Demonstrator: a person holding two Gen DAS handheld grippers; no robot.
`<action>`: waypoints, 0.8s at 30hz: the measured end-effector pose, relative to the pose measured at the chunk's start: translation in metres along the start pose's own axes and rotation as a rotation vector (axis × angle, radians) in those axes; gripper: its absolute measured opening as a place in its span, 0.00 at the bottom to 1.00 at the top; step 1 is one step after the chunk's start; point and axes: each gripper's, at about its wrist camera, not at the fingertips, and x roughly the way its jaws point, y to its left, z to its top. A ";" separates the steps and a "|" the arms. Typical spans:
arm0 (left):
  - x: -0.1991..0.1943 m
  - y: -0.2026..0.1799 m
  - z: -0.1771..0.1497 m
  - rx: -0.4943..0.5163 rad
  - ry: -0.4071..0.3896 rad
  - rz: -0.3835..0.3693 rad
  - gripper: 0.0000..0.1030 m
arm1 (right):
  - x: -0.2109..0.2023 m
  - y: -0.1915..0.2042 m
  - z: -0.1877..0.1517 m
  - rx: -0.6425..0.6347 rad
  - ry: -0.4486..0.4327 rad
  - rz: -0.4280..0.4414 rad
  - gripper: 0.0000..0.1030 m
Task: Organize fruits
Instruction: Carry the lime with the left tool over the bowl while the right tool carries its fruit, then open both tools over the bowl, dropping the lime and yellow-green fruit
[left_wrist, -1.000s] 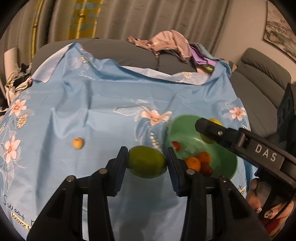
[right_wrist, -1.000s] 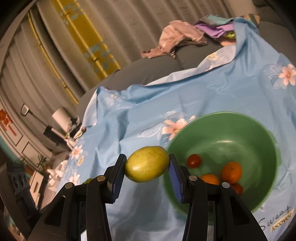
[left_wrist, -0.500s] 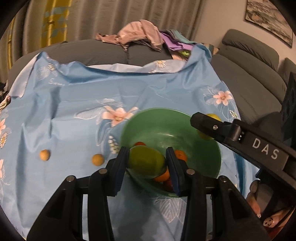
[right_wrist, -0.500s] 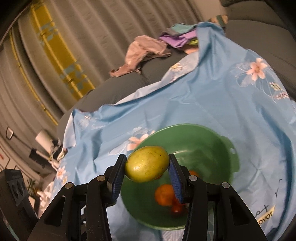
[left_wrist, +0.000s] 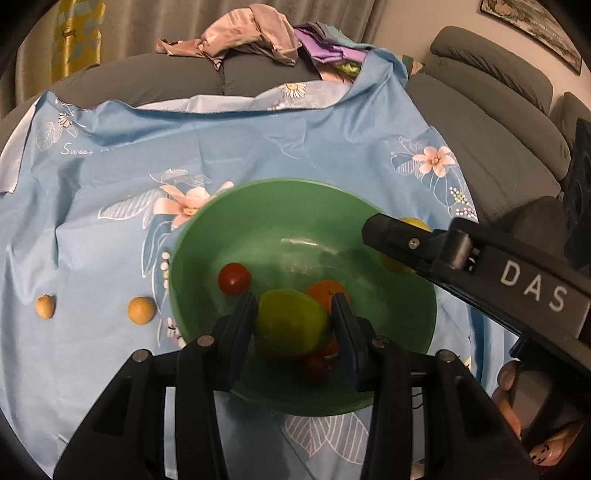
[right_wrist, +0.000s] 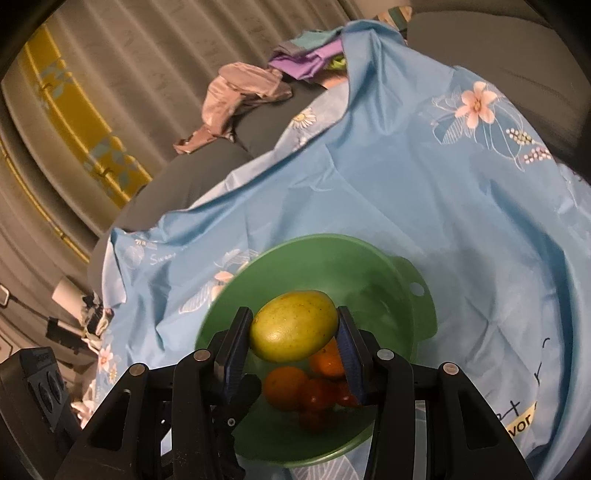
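A green bowl (left_wrist: 207, 236) sits on a blue flowered cloth and holds oranges and small red tomatoes (left_wrist: 234, 278). My left gripper (left_wrist: 293, 325) is shut on a green mango (left_wrist: 291, 323) and holds it over the bowl's near side. My right gripper (right_wrist: 293, 336) is shut on a yellow-green mango (right_wrist: 293, 325), also over the bowl (right_wrist: 369, 266). The right gripper shows in the left wrist view (left_wrist: 399, 245), reaching in over the bowl's right rim.
Two small tan fruits (left_wrist: 141, 310) (left_wrist: 45, 305) lie on the blue cloth (left_wrist: 110, 229) left of the bowl. The cloth covers a grey sofa; a pile of clothes (left_wrist: 251, 40) lies at the back. Curtains hang behind.
Both grippers have moved forward with their mangoes, from beside the bowl to over it. The left one has come down closer to the fruit inside.
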 end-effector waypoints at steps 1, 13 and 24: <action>0.003 -0.001 0.000 0.003 0.010 -0.004 0.41 | 0.002 -0.001 0.000 0.000 0.007 -0.006 0.45; 0.016 -0.003 -0.003 0.008 0.046 -0.017 0.41 | 0.010 -0.008 0.000 0.011 0.038 -0.072 0.45; 0.023 -0.006 -0.005 0.019 0.069 -0.014 0.41 | 0.015 -0.008 0.000 0.000 0.064 -0.103 0.46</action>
